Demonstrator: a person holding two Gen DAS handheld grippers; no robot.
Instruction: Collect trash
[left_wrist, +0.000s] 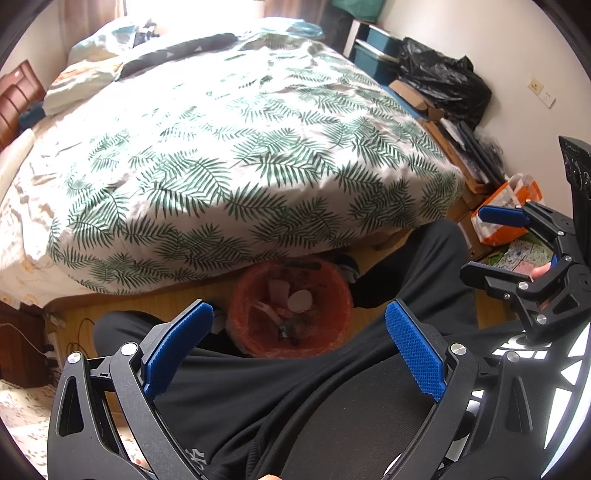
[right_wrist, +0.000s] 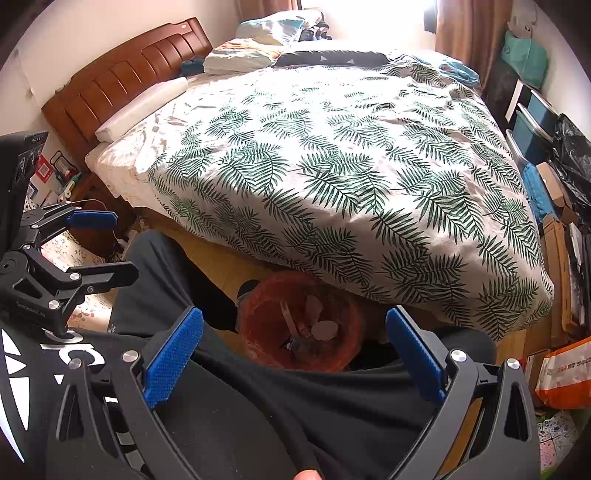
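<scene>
Both claws, left claw (left_wrist: 299, 332) and right claw (right_wrist: 295, 332), hang spread and empty over the orange bin (left_wrist: 332, 295) at lower centre, which holds scraps, likely for drop access.

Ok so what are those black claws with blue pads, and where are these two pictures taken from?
They are two hand-held grabbing tools; a person holds one in each hand. Each carries a camera looking forward between its jaws. One picture is from the left gripper, the other from the right gripper; each also shows the other tool off to the side. Both stand open and hold nothing. Ahead is a bed with a leaf-patterned cover. On the floor by the person's dark-trousered legs sits an orange bin already holding some scraps.
</scene>
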